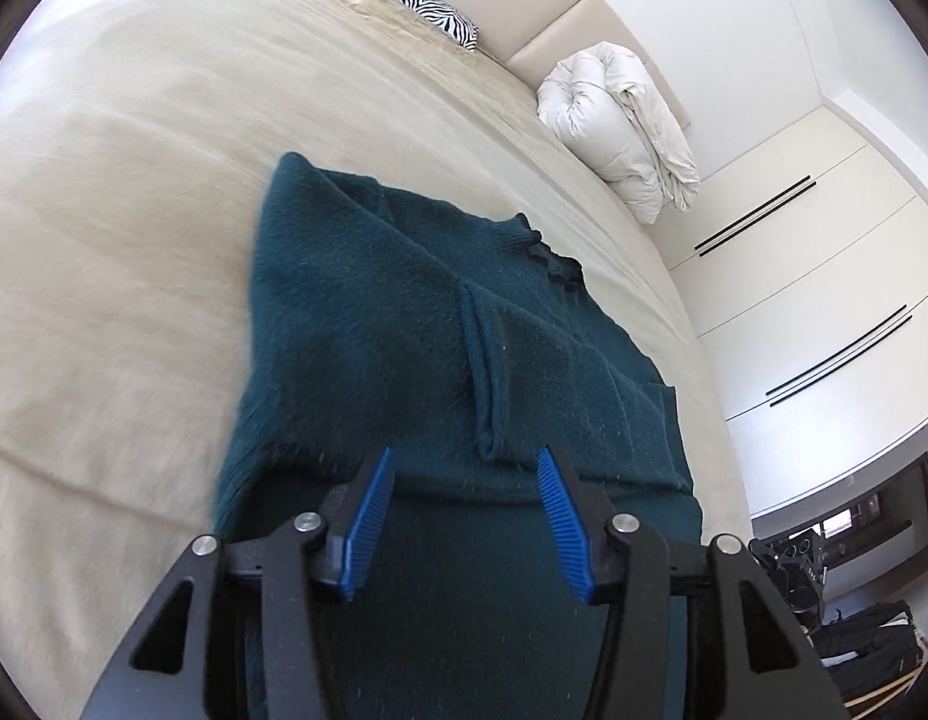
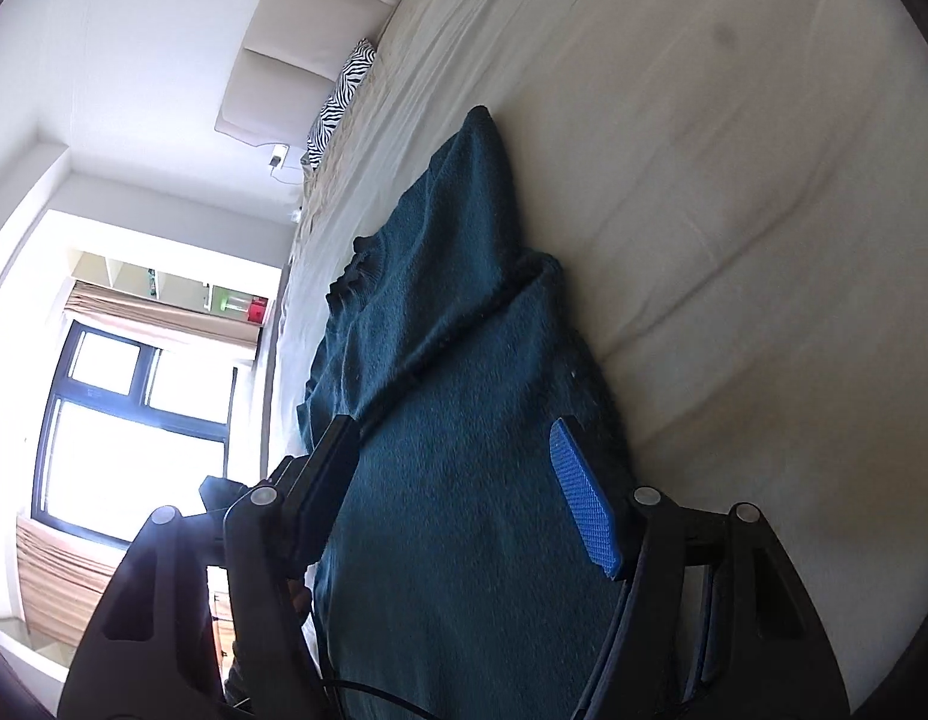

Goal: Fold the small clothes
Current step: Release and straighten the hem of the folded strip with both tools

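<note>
Beige bedsheet (image 1: 134, 228) fills most of both views, with a padded headboard (image 1: 523, 6), a zebra-print pillow (image 1: 413, 0) and a bundled white duvet (image 1: 619, 126) at the far end. White wardrobe doors (image 1: 823, 252) show in my left view, a bright window (image 2: 122, 438) in my right view.

Teal knit sweater (image 1: 416, 360) lies flat on the sheet, partly folded. Its long axis runs away from me toward the headboard, with the dark ruffled collar (image 1: 553, 255) at the far end. One sleeve is folded across the body, its cuff edge (image 1: 481, 360) running lengthwise. The hem end is nearest me, passing under both tools.

My left gripper (image 1: 466, 462) hangs over the near part of the sweater, blue pads roughly half apart, nothing pinched between them. My right gripper (image 2: 458, 438) sits over the same near end, jaws spread fairly wide, only one blue pad (image 2: 583, 504) facing the camera, no cloth gripped. Left view is slightly motion-blurred.
</note>
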Action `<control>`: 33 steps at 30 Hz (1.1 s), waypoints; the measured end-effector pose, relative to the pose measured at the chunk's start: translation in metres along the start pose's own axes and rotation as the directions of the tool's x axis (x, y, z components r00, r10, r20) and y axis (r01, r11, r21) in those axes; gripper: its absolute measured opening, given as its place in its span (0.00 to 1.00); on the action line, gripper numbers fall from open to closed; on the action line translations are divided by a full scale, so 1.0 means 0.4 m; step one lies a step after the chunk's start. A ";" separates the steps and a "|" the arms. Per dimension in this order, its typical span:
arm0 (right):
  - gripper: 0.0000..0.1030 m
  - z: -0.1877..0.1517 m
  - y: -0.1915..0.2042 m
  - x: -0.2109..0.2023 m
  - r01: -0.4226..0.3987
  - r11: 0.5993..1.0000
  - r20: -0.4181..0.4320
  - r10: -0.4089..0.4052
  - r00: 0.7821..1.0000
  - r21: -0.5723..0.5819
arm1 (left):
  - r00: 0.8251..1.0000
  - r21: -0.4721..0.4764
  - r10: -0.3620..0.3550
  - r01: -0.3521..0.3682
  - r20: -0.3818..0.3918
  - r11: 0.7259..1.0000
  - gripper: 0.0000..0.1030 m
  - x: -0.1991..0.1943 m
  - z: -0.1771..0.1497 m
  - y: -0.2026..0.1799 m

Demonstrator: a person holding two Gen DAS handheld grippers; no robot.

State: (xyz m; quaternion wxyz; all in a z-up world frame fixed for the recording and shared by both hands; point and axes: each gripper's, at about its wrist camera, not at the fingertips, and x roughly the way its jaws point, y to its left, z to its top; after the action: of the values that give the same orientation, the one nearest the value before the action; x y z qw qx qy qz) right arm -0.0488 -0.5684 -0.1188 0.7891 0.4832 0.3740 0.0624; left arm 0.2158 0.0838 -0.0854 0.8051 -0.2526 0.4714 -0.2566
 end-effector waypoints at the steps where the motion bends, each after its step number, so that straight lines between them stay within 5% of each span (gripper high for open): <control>1: 0.64 -0.028 -0.003 -0.018 0.011 1.000 0.005 -0.011 1.000 -0.003 | 1.000 0.008 0.022 -0.022 0.003 1.000 0.56 -0.033 -0.025 -0.002; 12: 0.64 -0.220 -0.029 -0.143 0.169 0.983 0.034 -0.167 0.985 -0.075 | 0.987 -0.022 0.153 -0.154 -0.044 0.988 0.62 -0.244 -0.332 0.044; 19: 0.64 -0.273 -0.026 -0.207 0.241 0.964 0.060 -0.235 0.970 -0.115 | 0.982 -0.013 0.166 -0.167 -0.095 0.986 0.62 -0.294 -0.422 0.031; 33: 0.64 -0.326 -0.056 -0.296 0.305 0.945 0.063 -0.299 0.952 -0.120 | 0.953 0.017 0.221 -0.222 -0.206 0.975 0.29 -0.319 -0.531 0.035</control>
State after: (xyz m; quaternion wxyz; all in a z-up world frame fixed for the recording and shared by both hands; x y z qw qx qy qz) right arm -0.2239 -0.5413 -0.1070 0.8268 0.3696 0.4215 -0.0459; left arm -0.0247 0.1422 -0.1050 0.7747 -0.1729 0.5785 -0.1879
